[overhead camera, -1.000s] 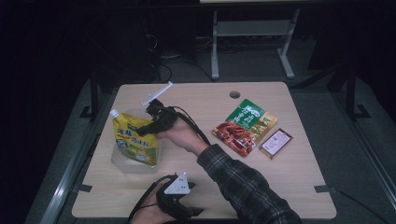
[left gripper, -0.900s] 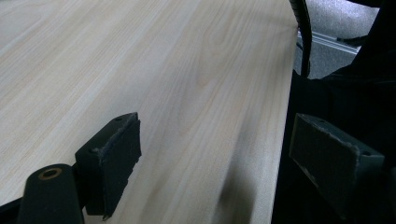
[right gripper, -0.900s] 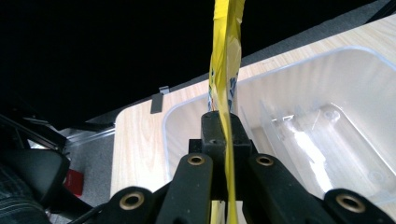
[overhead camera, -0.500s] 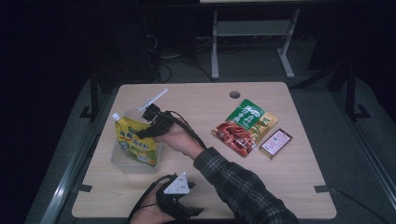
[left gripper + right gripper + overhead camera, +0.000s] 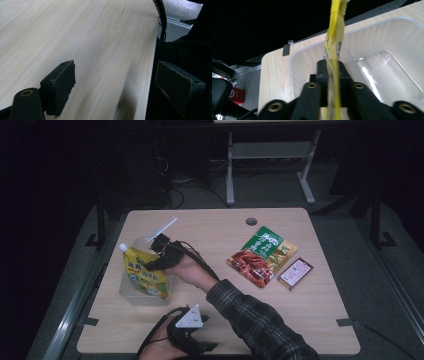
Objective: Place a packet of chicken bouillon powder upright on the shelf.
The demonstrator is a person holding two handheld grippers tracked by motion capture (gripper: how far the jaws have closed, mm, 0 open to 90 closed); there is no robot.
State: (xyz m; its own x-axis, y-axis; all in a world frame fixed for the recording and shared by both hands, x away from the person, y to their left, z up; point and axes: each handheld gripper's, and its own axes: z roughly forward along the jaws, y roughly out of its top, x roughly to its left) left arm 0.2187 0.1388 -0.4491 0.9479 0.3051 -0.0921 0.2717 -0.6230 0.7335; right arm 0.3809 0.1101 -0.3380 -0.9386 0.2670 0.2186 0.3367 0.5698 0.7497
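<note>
**A:** Biggest risk from here, as judged: the yellow spouted pouch (image 5: 333, 32) could get snagged on the rim of the clear plastic tub (image 5: 294, 75) just below the jaws, or slip out, since it's only pinched by a thin edge. If the tilt is kept, the lower corner could be caught on the wall and the tub tipped or dragged across the bench (image 5: 300, 320).

**B:** Agreed. The right gripper (image 5: 332, 75) is seen clamped on the pouch, jaws closed tight with the film sandwiched between them. The pouch is held edge-on above the jaws, hanging over the tub's open top, partly inside as far as can be told.

**A:** Look of the pouch (image 5: 145, 275): glossy yellow with green print, white cap at the top corner, floppy and creased. Soft stuff, so sagging is expected.

**B:** The left gripper (image 5: 187, 332) is parked low on the bench, jaws spread wide, nothing between them.
</note>
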